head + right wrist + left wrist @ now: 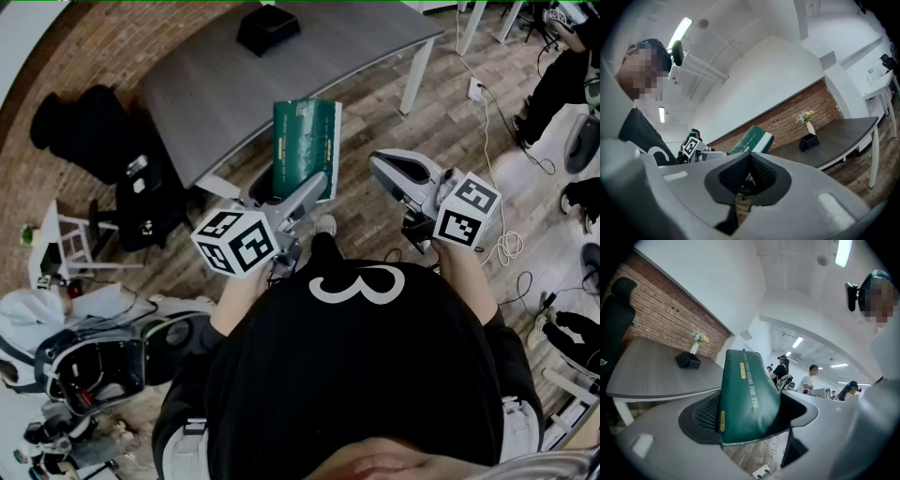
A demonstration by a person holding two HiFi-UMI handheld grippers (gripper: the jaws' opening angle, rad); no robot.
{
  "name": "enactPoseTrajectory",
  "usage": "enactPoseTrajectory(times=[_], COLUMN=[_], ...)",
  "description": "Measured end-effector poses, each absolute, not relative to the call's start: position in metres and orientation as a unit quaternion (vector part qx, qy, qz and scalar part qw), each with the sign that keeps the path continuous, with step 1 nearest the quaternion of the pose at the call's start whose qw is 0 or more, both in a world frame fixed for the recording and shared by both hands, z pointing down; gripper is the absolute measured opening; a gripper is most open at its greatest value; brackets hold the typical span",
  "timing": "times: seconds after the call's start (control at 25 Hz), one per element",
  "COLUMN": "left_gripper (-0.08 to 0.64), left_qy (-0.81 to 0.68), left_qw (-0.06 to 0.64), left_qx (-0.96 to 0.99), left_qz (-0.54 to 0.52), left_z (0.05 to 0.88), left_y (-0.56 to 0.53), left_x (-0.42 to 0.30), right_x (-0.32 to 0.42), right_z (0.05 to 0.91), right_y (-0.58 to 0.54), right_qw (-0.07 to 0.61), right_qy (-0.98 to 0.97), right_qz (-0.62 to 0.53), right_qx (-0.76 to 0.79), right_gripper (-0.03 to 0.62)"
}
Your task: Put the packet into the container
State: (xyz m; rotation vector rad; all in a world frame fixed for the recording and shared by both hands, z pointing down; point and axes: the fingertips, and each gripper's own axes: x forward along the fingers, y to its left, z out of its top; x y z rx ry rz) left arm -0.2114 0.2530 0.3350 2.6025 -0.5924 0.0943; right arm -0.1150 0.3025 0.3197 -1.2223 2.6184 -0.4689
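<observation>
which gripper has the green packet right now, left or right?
The left gripper: its jaws are clamped on one end of the green packet. The right gripper has its jaws together with nothing between them.

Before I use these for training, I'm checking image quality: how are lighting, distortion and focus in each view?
Head view: dim, fisheye-bent table, packet sharp. Left gripper view: strong barrel distortion, ceiling light glares, packet print readable. Right gripper view: bright, dark vignetted corners, body of the right hand-held gripper soft up close.
</observation>
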Motion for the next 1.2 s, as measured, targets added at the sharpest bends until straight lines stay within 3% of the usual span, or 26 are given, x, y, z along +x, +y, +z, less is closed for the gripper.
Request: enactPoseTrajectory(times=[0.88, 1.2], left_gripper=[0.410, 0.410], left_qy=[-0.188, -0.186], left_qw=[0.229, 0.255], left_qx=[0.955, 0.949], left_qz=[0.015, 0.015], left_z=[0.341, 0.332], left_y=[0.248, 0.167], left_x=[-0.205, -0.185], right_x=[-0.109, -0.085], right_z=[0.326, 0.316], right_y=[0.300, 0.222], right_qw=[0.111, 0.102], right_qy=[0.880, 0.870], right_qz=[-0.142, -0.168], right_qx=[-0.439, -0.452], right_gripper=[0.002, 0.002])
